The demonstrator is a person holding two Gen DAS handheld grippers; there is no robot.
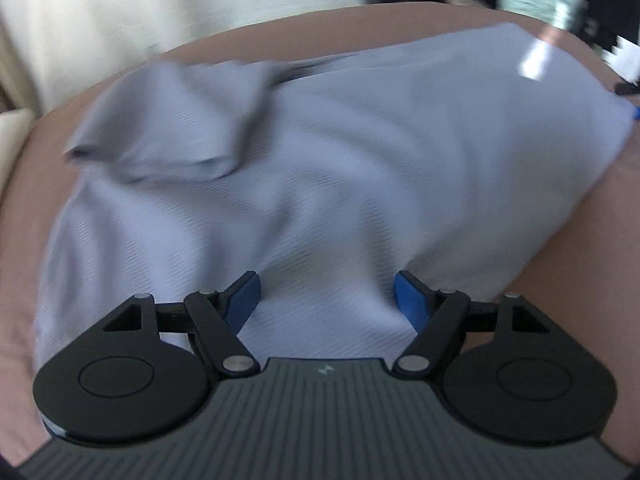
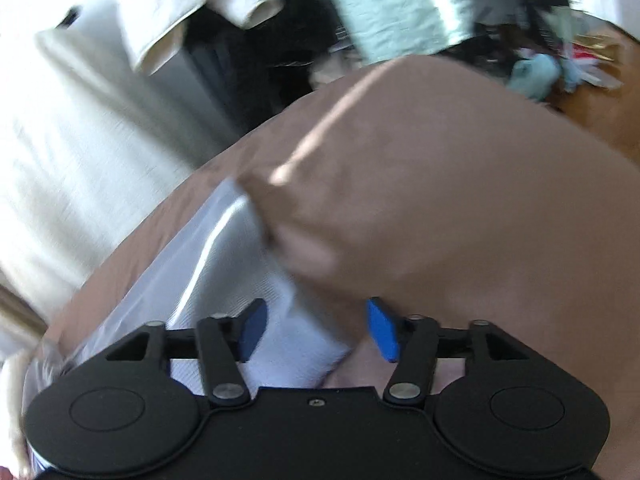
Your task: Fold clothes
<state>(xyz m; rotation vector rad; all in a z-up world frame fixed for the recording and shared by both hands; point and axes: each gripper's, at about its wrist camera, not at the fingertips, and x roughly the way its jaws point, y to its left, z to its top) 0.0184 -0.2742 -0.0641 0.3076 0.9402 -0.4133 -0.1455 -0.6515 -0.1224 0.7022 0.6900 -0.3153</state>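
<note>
Left gripper (image 1: 327, 300): tilted steeply downward, jaws standing wide apart, blue pads (image 1: 408, 300) splayed outward, nothing pinched between them, pads clear of whatever lies beneath. Black linkage arms spread to both sides, body level across frame.

Right gripper (image 2: 316, 330): angled downward, less steeply, rolled a little to one side. Jaws parted, somewhat narrower than left's, blue pads (image 2: 382, 328) gripping nothing. View motion-blurred.

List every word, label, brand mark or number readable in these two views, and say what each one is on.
No readable text in either view.
Left gripper body: a small pale emblem, too small and blurred to read.
Light blue garment: no print or tag visible.
Clutter beyond the brown surface: too blurred to tell.
</note>
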